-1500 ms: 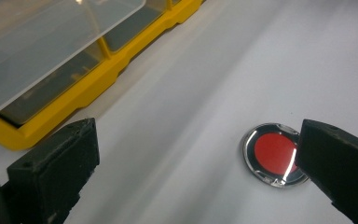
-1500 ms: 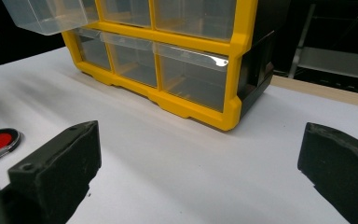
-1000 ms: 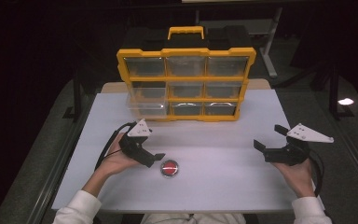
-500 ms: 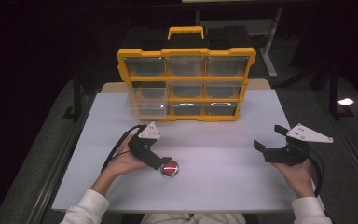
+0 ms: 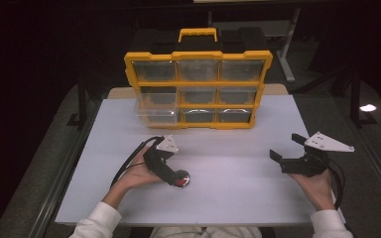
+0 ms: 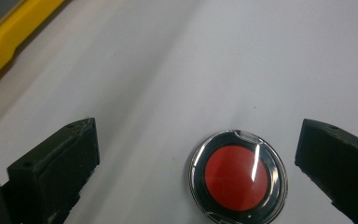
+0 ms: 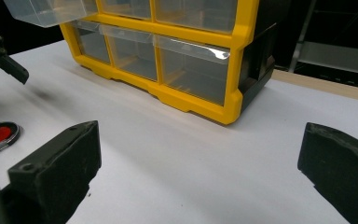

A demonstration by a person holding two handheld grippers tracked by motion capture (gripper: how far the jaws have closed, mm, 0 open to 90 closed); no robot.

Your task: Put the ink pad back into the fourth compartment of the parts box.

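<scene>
A round red disc (image 6: 237, 177) in a clear case lies flat on the white table (image 5: 238, 148), between the wide-spread jaws of the left claw (image 5: 177, 179), which touch nothing. The right claw (image 5: 281, 146), also released, hovers well apart over bare table. Behind stands a yellow organizer (image 5: 198, 89), its lower-left clear drawer (image 5: 154, 115) pulled out.

— What colour is the cabinet (image 5: 198, 84)?
— Yellow frame and handle, black back, clear drawers; the drawer (image 5: 154, 115) at its seven o'clock is clear too.
— And the round tin (image 6: 238, 176)?
— Red centre, dark ring, shiny silver rim.
— The table (image 5: 238, 163)?
— Plain white, no pattern.
— The grippers?
— Left gripper (image 6: 196, 158) and right gripper (image 7: 200, 168) have black jaws, grey top plates.
</scene>
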